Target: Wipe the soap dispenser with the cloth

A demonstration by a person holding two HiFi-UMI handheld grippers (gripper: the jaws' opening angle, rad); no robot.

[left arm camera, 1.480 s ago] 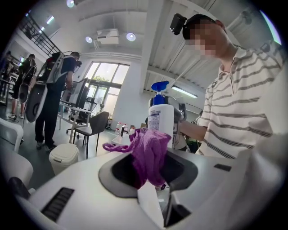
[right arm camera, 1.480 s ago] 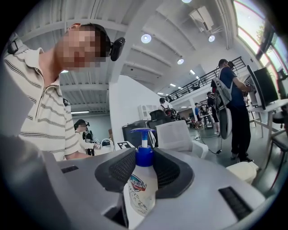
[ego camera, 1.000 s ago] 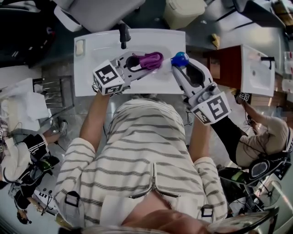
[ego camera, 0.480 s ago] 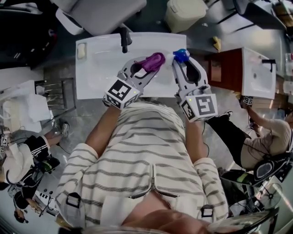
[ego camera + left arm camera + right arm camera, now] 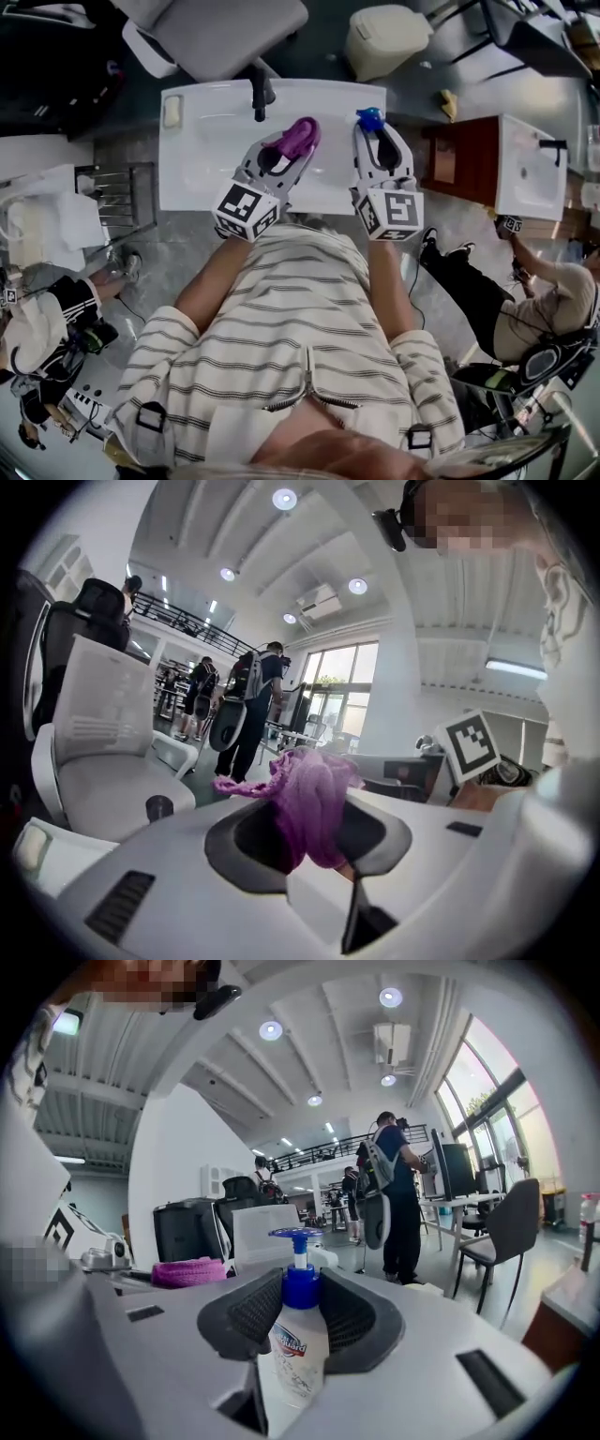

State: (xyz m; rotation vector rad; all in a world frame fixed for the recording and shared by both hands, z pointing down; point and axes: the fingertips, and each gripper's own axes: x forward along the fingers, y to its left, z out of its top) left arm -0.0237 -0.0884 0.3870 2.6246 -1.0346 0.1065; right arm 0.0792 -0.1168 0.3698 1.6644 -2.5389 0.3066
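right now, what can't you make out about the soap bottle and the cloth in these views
- Base of the soap dispenser: right gripper view, hidden behind the right gripper's own body; head view shows only its blue pump.
- Lower end of the cloth: left gripper view, hidden down between the left gripper's jaws.
- Dispenser label print: right gripper view, too small, partly behind a jaw.
- Pale item on the sink corner: head view, too small to identify.

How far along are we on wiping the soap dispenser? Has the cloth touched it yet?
Done: both pickups. The left gripper is clamped on the purple cloth, and the right gripper on the soap dispenser. In hand: both are held side by side over the white sink, with a gap between them. Left: the whole wipe; the cloth has not yet met the dispenser.
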